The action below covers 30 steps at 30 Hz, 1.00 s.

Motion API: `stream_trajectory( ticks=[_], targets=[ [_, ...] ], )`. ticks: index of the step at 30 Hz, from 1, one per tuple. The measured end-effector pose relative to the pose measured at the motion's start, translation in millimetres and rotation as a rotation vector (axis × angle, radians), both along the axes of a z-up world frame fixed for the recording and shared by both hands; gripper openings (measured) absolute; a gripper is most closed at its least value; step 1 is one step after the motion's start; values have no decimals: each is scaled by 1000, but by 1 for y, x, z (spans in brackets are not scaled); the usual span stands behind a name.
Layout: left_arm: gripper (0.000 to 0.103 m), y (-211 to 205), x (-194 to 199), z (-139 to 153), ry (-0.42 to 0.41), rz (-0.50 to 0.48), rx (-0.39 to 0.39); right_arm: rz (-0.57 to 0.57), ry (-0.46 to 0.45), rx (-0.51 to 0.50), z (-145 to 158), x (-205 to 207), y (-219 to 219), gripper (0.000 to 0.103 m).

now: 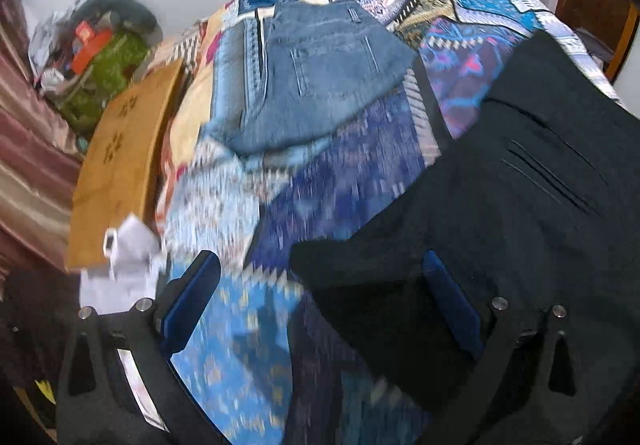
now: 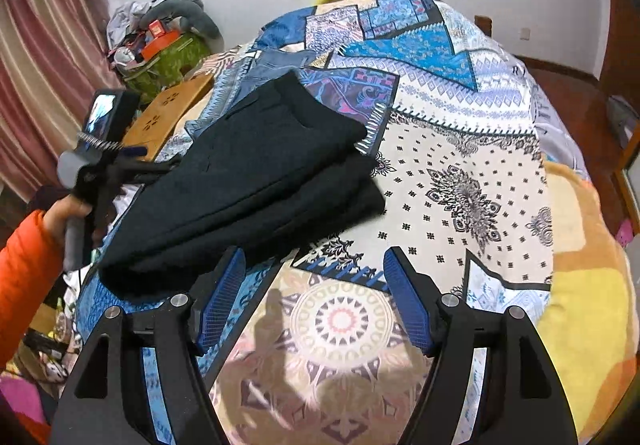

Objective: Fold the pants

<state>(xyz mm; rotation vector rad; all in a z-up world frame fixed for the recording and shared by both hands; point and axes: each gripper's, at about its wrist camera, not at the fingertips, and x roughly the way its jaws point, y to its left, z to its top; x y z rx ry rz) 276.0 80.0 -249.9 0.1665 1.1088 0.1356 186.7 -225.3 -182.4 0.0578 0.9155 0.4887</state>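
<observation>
Black pants (image 2: pixel 256 181) lie folded in layers on the patterned bedspread (image 2: pixel 460 165). In the left wrist view the black pants (image 1: pixel 520 185) fill the right side, with a corner reaching between the fingers. My left gripper (image 1: pixel 320 269) is open over that corner, its right finger (image 1: pixel 452 301) above the black cloth. It also shows in the right wrist view (image 2: pixel 132 161), held by a hand in an orange sleeve. My right gripper (image 2: pixel 314 269) is open and empty, just in front of the pants' near edge.
Folded blue jeans (image 1: pixel 320 77) lie farther back on the bed. A wooden lap table (image 2: pixel 168 117) sits at the bed's left edge, with a cluttered pile (image 2: pixel 160 41) and striped curtain (image 2: pixel 40 65) beyond. A yellow blanket (image 2: pixel 584 285) lies at the right.
</observation>
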Motion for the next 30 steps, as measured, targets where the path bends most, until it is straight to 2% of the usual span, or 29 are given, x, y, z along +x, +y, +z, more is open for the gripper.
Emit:
stream_trajectory(
  ticks=[3, 6, 11, 15, 18, 20, 22, 23, 24, 28, 30],
  targets=[
    [103, -2, -24, 8, 9, -1, -35, 2, -42, -21, 7, -7, -1, 69],
    [103, -8, -44, 14, 8, -9, -85, -7, -63, 8, 12, -12, -4, 69],
    [100, -35, -69, 23, 19, -97, -220, -5, -68, 30, 13, -16, -3, 69],
    [99, -55, -75, 27, -2, -138, -215, 1, -72, 24, 9, -21, 2, 69],
    [90, -53, -75, 33, -16, -137, -242, -13, -54, 25, 1, -21, 3, 69],
    [80, -42, -76, 36, -33, -126, -261, -14, -34, 41, -6, -20, 1, 68],
    [71, -34, -80, 36, -42, -115, -269, 5, -10, 82, -12, -20, -2, 52],
    [62, -31, -81, 36, -45, -109, -275, 24, 15, 101, -16, -18, -1, 47],
    [58, -27, -83, 35, -44, -99, -279, 35, 21, 110, -18, -19, 0, 39],
    [43, -21, -92, 31, -48, -82, -297, 42, -3, 89, -21, -26, 7, 30],
    [42, -21, -98, 30, -64, -75, -291, 46, -11, 71, -22, -28, 10, 30]
  ],
)
